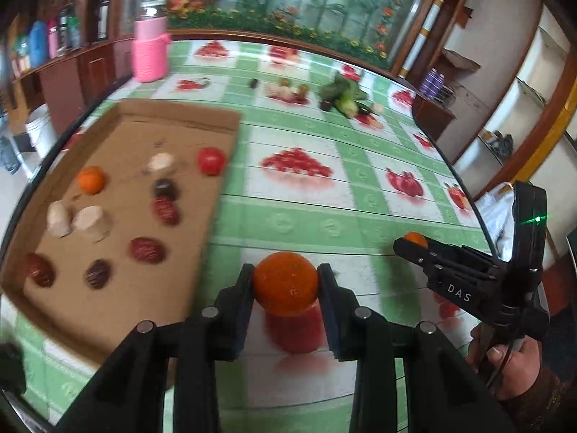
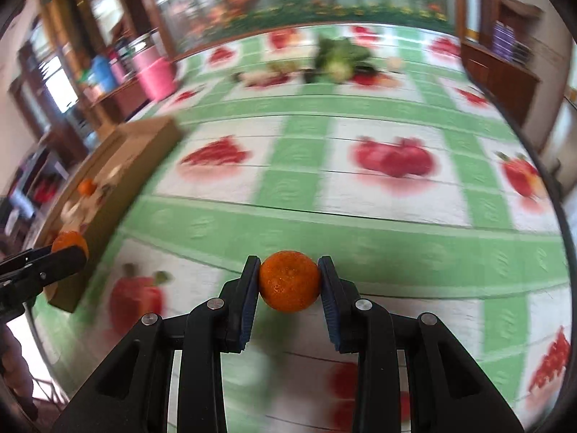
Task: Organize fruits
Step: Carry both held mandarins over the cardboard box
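My left gripper point(image 1: 285, 281) is shut on an orange tangerine point(image 1: 285, 284), held above the fruit-print tablecloth just right of a flat cardboard tray point(image 1: 180, 122). The tray holds another tangerine point(image 1: 91, 179), a red tomato point(image 1: 211, 160), several dark red dates point(image 1: 147, 250) and pale root pieces point(image 1: 90, 222). My right gripper point(image 2: 288, 281) is shut on a second tangerine point(image 2: 289, 281) over the table. The right gripper also shows at the right of the left wrist view point(image 1: 414, 243), the left gripper at the left of the right wrist view point(image 2: 68, 249).
A pink jar point(image 1: 150, 50) stands at the table's far left. Leafy greens point(image 1: 342, 95) and several small fruits point(image 1: 288, 90) lie at the far side. Wooden cabinets and shelves ring the table. The table edge runs close on the right.
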Tool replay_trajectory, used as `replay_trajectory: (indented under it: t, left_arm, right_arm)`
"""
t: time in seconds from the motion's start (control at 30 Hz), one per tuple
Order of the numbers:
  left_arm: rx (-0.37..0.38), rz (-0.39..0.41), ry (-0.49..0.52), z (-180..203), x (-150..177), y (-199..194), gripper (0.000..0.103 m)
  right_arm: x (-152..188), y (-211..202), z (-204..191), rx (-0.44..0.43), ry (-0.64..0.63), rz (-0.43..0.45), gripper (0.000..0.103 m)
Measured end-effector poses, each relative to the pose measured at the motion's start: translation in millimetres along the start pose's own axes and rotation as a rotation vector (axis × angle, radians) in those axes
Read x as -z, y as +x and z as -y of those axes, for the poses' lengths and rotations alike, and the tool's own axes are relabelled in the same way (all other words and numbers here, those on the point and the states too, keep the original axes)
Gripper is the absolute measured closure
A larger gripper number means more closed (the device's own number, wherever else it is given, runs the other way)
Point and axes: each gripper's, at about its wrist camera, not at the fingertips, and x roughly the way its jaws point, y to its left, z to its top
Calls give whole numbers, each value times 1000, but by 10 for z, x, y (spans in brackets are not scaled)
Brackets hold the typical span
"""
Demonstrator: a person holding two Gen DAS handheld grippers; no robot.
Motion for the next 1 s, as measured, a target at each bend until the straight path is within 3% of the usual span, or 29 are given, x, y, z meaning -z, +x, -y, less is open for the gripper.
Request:
replay_trajectory:
  t: [0.3,0.53,0.77,1.0]
  left_arm:
    - [-148,50,-120,-776,8,-258,66]
    - [-198,73,-159,-1187,-334,-193,66]
    - [-207,75,-145,-1389,-868,125,66]
    - [-207,13,-134,-1558,-1190,554,66]
  right_arm:
    - [-352,161,-886,-137,-144,14,72]
    - [-679,299,-1391,-193,-202,35,72]
    - [-1019,584,-1704,-199,-184,32,72]
    - [-1218,973,-1868,-134,-128,27,71]
